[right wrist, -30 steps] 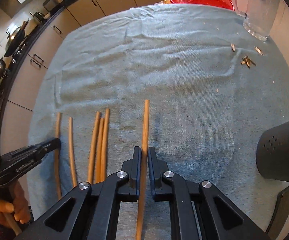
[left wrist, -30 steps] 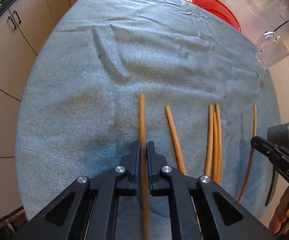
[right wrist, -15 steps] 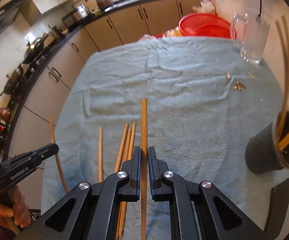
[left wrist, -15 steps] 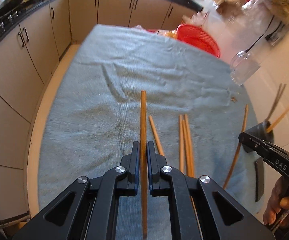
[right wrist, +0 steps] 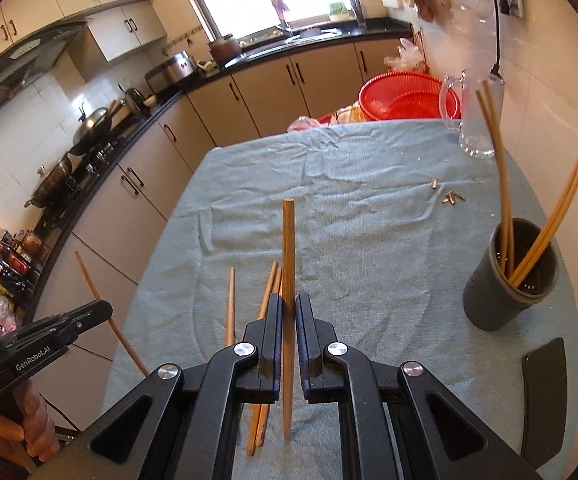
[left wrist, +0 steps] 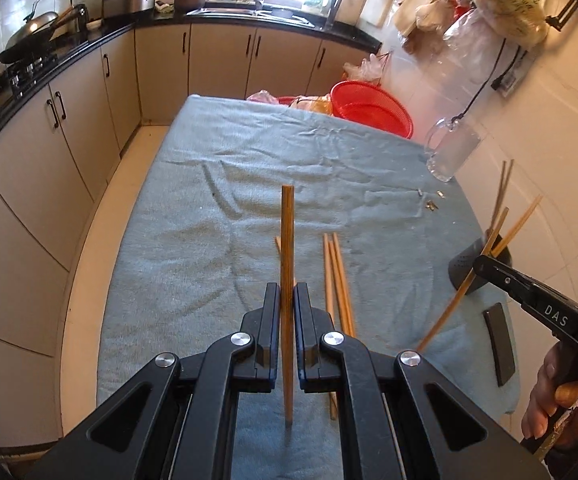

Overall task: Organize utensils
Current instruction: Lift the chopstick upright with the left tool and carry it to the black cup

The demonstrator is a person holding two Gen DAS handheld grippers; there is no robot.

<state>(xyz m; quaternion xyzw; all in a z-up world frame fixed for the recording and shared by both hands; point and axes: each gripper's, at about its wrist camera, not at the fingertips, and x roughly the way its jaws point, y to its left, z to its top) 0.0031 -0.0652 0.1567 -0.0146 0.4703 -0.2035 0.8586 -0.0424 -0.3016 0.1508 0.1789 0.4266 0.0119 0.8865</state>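
My left gripper [left wrist: 287, 288] is shut on a wooden chopstick [left wrist: 288, 232] and holds it in the air above the blue towel [left wrist: 193, 264]. My right gripper [right wrist: 289, 308] is shut on another chopstick [right wrist: 288, 240], also lifted. Each gripper shows in the other's view: the right gripper [left wrist: 485, 266] with its chopstick at the right edge, the left gripper [right wrist: 103, 309] at the lower left. Several loose chopsticks [left wrist: 337, 280] [right wrist: 231, 304] lie on the towel between them. A dark cup [right wrist: 513, 280] [left wrist: 471, 266] at the right holds several chopsticks [right wrist: 505, 184].
A red basket [right wrist: 405, 96] and a glass jug [right wrist: 473, 124] stand at the table's far right. A flat black object [right wrist: 545, 392] lies near the cup. Small scraps [right wrist: 453, 198] dot the towel. Kitchen cabinets [left wrist: 49, 152] run along the left, across a strip of floor.
Both grippers have risen from the towel, each lifting its chopstick clear. The views have tilted up, so the kitchen counters and the whole cup now show.
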